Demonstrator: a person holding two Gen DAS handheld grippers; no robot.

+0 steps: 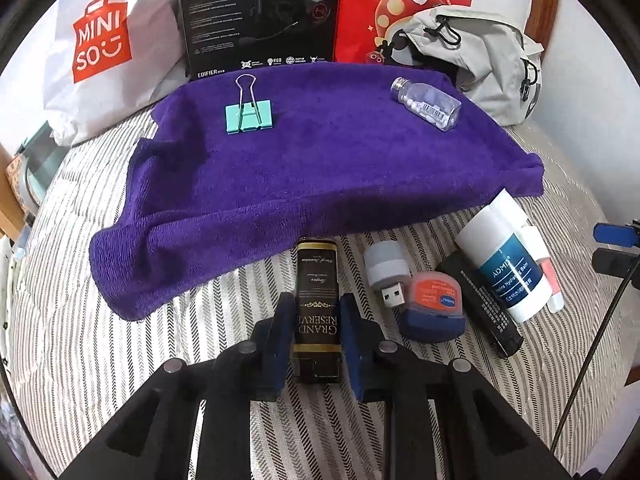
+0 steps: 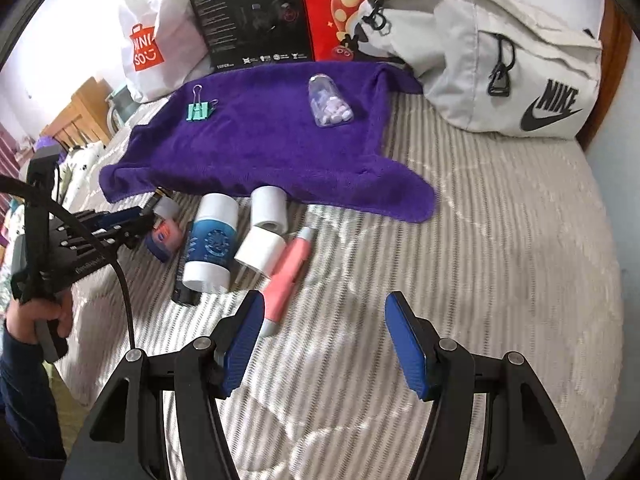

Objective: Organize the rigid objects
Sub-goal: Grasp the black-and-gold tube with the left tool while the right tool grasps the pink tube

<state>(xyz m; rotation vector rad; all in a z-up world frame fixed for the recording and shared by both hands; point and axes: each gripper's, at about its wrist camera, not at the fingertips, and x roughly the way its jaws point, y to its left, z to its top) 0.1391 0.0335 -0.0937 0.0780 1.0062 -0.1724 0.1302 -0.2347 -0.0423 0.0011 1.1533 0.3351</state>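
My left gripper (image 1: pixel 318 314) is shut on a dark "Grand Reserve" box (image 1: pixel 317 276) lying on the striped bed just in front of the purple towel (image 1: pixel 320 176). On the towel lie a teal binder clip (image 1: pixel 249 114) and a clear pill bottle (image 1: pixel 426 106). Right of the box are a USB light (image 1: pixel 386 268), a small orange-lidded jar (image 1: pixel 434 308), a black tube (image 1: pixel 484 312) and a white balm stick (image 1: pixel 502 264). My right gripper (image 2: pixel 324 344) is open above bare bedding, with a pink pen (image 2: pixel 286 276) just beyond its left pad.
Two white rolls (image 2: pixel 266 232) lie by the balm stick (image 2: pixel 210 248). A grey Nike bag (image 2: pixel 500 60), red bag (image 1: pixel 400 4), black box (image 1: pixel 256 16) and white Miniso bag (image 1: pixel 100 40) line the back. A hand (image 2: pixel 36 320) holds the left gripper (image 2: pixel 120 224).
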